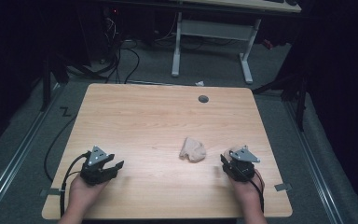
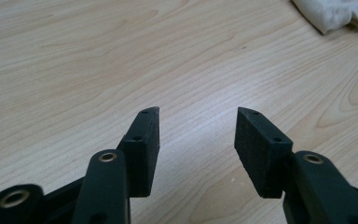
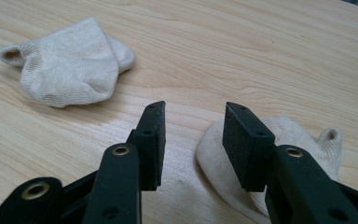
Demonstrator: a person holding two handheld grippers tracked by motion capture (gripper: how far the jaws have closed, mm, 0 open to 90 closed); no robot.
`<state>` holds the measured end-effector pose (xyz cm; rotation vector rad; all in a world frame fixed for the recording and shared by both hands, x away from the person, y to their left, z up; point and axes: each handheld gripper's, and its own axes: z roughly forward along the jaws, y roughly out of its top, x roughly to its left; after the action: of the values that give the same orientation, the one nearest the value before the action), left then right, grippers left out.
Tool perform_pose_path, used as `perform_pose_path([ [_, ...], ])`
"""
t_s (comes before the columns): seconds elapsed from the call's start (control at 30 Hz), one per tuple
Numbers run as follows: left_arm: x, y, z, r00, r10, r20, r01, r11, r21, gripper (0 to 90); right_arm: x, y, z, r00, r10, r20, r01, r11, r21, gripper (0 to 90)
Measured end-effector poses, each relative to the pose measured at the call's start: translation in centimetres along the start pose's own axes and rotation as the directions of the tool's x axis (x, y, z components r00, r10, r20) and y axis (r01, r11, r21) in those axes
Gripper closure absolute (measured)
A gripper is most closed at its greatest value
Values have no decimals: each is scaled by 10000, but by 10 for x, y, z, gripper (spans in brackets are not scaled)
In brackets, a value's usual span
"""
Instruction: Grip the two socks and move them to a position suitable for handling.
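One sock [image 3: 279,154] lies under the open right gripper [image 3: 193,140]

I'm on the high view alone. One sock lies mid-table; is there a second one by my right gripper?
Observer: Yes. The right gripper view shows a second cream sock lying flat under the right gripper, partly hidden by one jaw.
Operator: Are the jaws on it yet?
Observer: No. They stand open, and the pads do not press the fabric.
Operator: What about the left gripper?
Observer: The left gripper is open over bare table. The first sock sits at the top right corner of its view, well beyond the jaws.
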<state>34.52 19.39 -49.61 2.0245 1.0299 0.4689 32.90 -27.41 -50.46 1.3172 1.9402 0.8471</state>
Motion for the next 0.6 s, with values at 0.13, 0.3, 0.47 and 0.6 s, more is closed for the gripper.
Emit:
perform_pose_path([
  [0.13,1,0,8,10000,-25,-17,25,10000,6,498,-2,-1,-2,9999,127,-111,-126,9999,94,626],
  [0.3,-1,-1,12,9998,197,-35,-196,9997,140,495,-6,0,-7,9996,263,-122,-263,9997,-16,652],
  [0.47,-3,0,10,9996,267,24,-267,9996,80,489,-10,1,-9,9997,225,-28,-225,9997,-28,707],
  [0.6,-4,-1,11,9993,382,38,-382,9992,143,488,-20,2,-9,9984,566,-91,-568,9983,-156,755],
])
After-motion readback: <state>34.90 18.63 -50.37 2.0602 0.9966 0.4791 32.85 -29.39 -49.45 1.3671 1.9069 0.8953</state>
